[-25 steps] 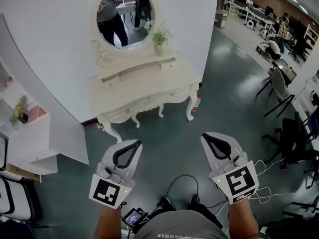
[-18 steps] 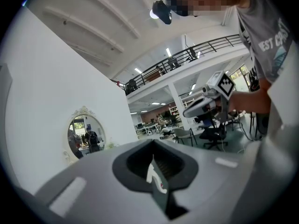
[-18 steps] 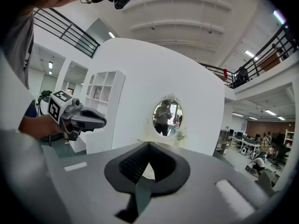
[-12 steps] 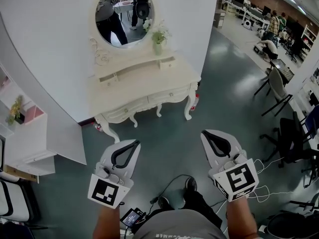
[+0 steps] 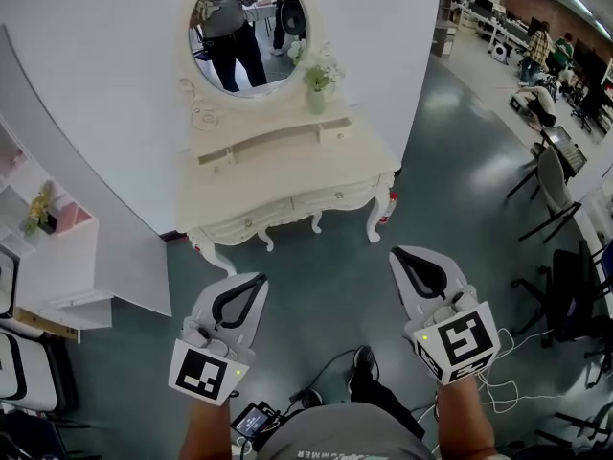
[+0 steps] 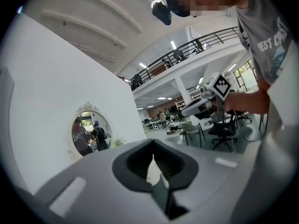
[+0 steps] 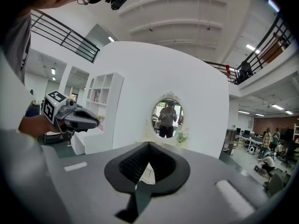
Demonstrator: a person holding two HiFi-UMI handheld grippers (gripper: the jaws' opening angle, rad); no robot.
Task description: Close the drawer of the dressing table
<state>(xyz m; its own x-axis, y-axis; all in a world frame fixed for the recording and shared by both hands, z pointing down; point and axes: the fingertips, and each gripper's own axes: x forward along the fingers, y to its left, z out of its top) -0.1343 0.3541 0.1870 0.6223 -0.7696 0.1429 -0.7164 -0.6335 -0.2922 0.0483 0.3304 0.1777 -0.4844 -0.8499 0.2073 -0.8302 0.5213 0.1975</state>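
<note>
The cream dressing table stands against the white wall, with an oval mirror above it. On its raised back shelf, the small right drawer sticks out a little; the front drawers look flush. My left gripper and right gripper hover over the floor well short of the table, both shut and holding nothing. The mirror shows far off past the left gripper in the left gripper view. In the right gripper view, the mirror is beyond the right gripper.
A small vase with a plant stands on the table's shelf. A white shelf unit is at the left, office chairs at the right. Cables trail on the floor by my feet. People stand in the far office.
The table has shifted slightly right and lower in the head view as I came a little nearer. Both grippers keep the same pose, still shut.
</note>
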